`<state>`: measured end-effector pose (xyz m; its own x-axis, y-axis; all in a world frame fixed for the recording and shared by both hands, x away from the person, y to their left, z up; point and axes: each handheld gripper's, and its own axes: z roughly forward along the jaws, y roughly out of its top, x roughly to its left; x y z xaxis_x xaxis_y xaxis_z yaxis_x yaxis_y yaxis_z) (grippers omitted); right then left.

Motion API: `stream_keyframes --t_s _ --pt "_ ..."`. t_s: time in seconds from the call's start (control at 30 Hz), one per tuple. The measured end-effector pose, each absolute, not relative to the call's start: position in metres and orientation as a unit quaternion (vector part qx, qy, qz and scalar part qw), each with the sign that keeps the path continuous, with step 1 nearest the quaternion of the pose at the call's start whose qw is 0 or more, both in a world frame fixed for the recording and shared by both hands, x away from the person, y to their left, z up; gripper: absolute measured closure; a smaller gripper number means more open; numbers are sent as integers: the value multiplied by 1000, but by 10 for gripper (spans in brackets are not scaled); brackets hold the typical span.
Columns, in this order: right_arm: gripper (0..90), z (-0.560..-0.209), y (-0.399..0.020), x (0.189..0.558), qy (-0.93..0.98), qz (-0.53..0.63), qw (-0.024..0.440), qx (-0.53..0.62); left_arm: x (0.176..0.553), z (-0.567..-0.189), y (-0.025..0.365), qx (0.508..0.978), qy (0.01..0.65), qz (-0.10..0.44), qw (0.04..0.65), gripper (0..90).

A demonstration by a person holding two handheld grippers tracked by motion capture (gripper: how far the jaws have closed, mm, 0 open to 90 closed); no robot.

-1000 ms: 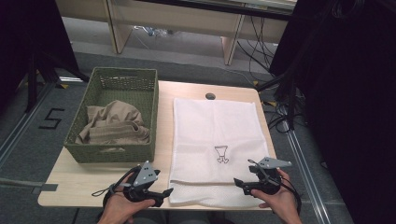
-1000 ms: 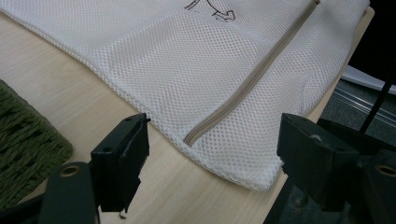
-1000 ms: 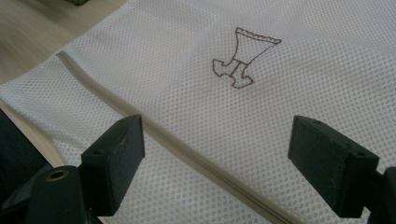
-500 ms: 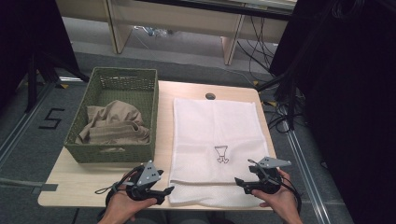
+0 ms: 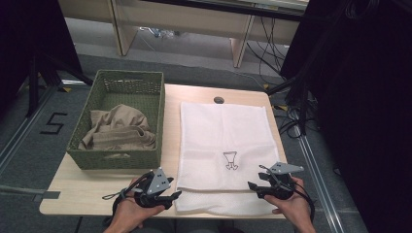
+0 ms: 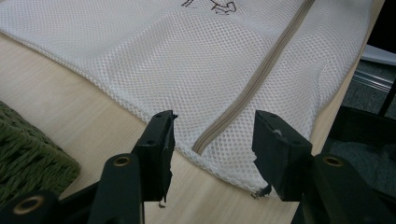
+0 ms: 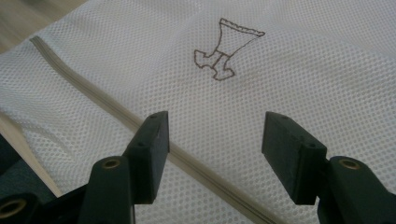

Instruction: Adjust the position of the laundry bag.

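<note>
A light wooden counter (image 5: pixel 170 141) fills the lower middle of the high view. On its left part stands a green woven basket (image 5: pixel 104 158), and a white mesh laundry bag (image 5: pixel 223 131) lies flat across its right part, reaching the near edge.

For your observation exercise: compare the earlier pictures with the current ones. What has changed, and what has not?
Both tongs, left and right, have just been closing over the mesh bag, neither pressing it yet. Hands, bag and basket stayed put.
</note>
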<state>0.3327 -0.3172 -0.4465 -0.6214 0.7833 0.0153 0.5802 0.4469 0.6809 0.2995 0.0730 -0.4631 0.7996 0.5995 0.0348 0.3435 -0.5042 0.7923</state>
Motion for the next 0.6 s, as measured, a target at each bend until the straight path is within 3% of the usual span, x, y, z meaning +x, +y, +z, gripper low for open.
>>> stream_keyframes --t_s 0.37,0.6 --pt "422 -446 -318 333 837 328 155 410 298 -463 72 851 277 154 419 454" --pt "322 -447 -316 333 839 324 152 410 299 -463 71 853 280 146 416 335"
